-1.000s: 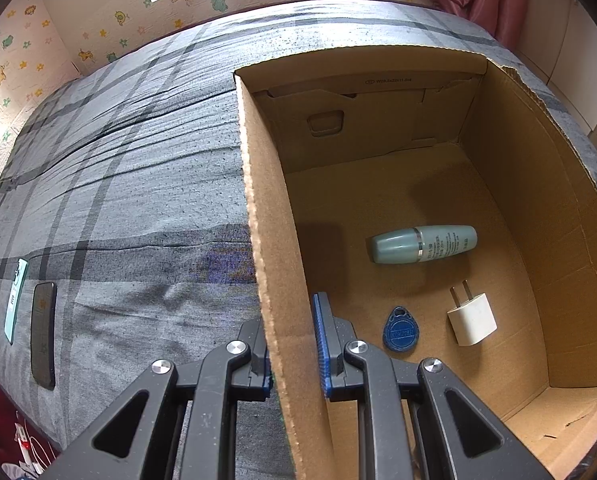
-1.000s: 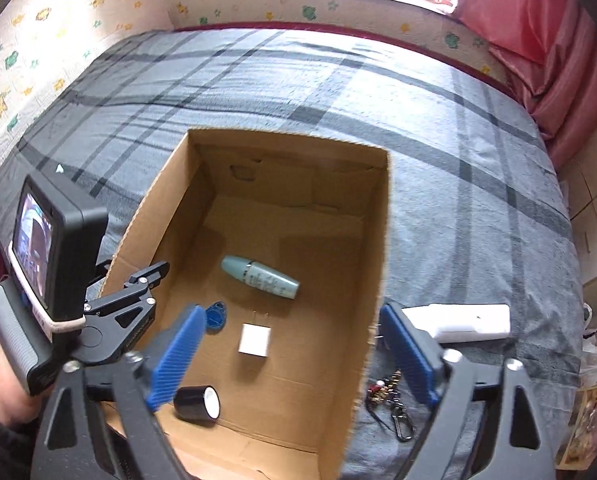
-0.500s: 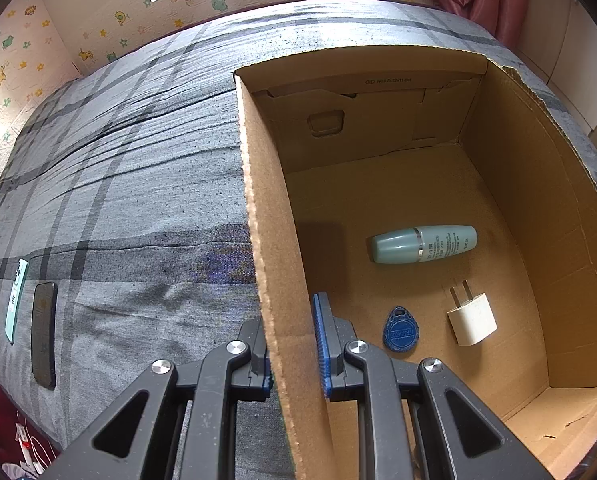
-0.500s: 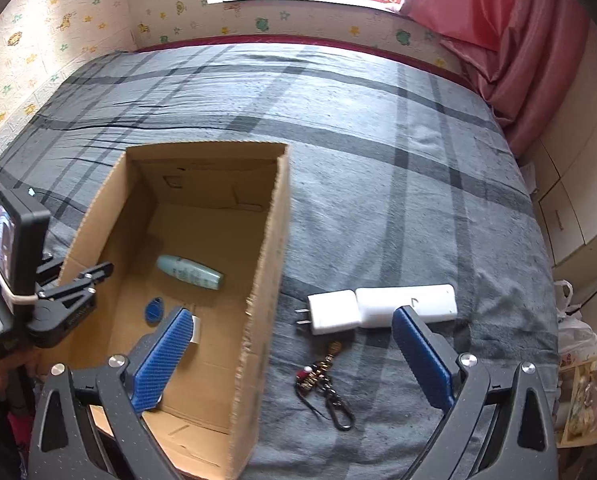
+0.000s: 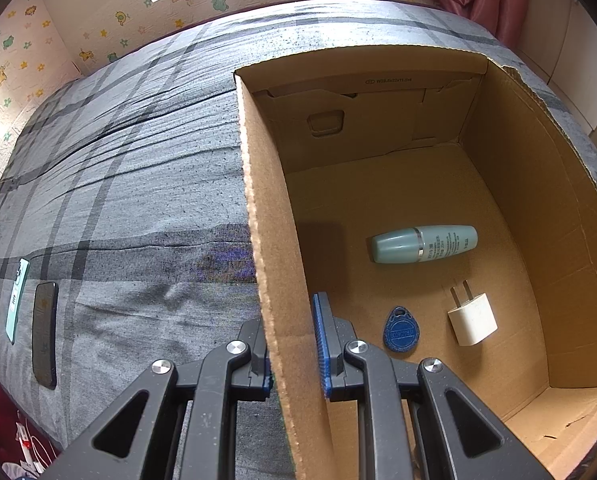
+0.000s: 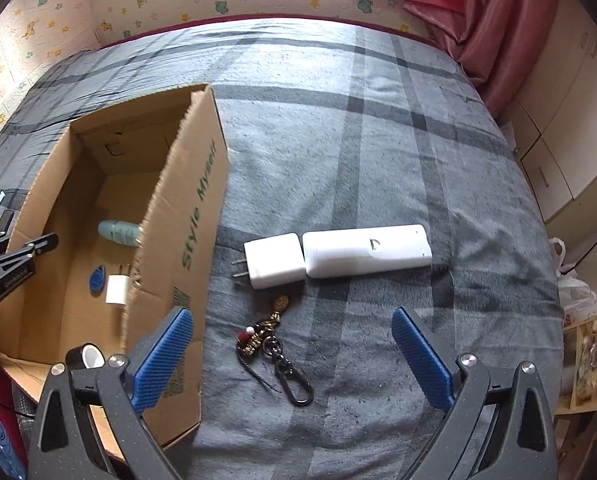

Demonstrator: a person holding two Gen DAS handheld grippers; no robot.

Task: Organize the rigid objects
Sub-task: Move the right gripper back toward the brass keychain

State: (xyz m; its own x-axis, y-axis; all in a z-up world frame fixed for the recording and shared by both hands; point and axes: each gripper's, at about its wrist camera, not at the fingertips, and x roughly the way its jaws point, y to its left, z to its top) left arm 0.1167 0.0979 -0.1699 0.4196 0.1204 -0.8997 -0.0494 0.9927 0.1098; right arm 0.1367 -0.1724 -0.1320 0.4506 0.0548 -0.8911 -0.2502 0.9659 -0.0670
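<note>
My left gripper (image 5: 294, 336) is shut on the left wall of the open cardboard box (image 5: 266, 240), one pad outside and one inside. On the box floor lie a teal bottle (image 5: 422, 243), a blue key fob (image 5: 401, 330) and a small white plug (image 5: 472, 318). A black-and-white roll (image 6: 84, 356) shows at the box's near corner. My right gripper (image 6: 292, 320) hangs open over the grey plaid bed, right of the box (image 6: 194, 200). Between its fingers lies a keychain (image 6: 272, 344). Beyond that are a white charger (image 6: 274, 261) and a long white block (image 6: 366, 250).
A dark phone (image 5: 44, 334) and a teal case (image 5: 16, 300) lie on the bed left of the box. A pink curtain (image 6: 478, 20) and cabinets (image 6: 554, 168) stand along the right side, with a plastic bag (image 6: 570, 284) by the bed's edge.
My right gripper has swung to the right, from above the box to over the keychain and white chargers on the bed. The left gripper keeps its hold on the box wall.
</note>
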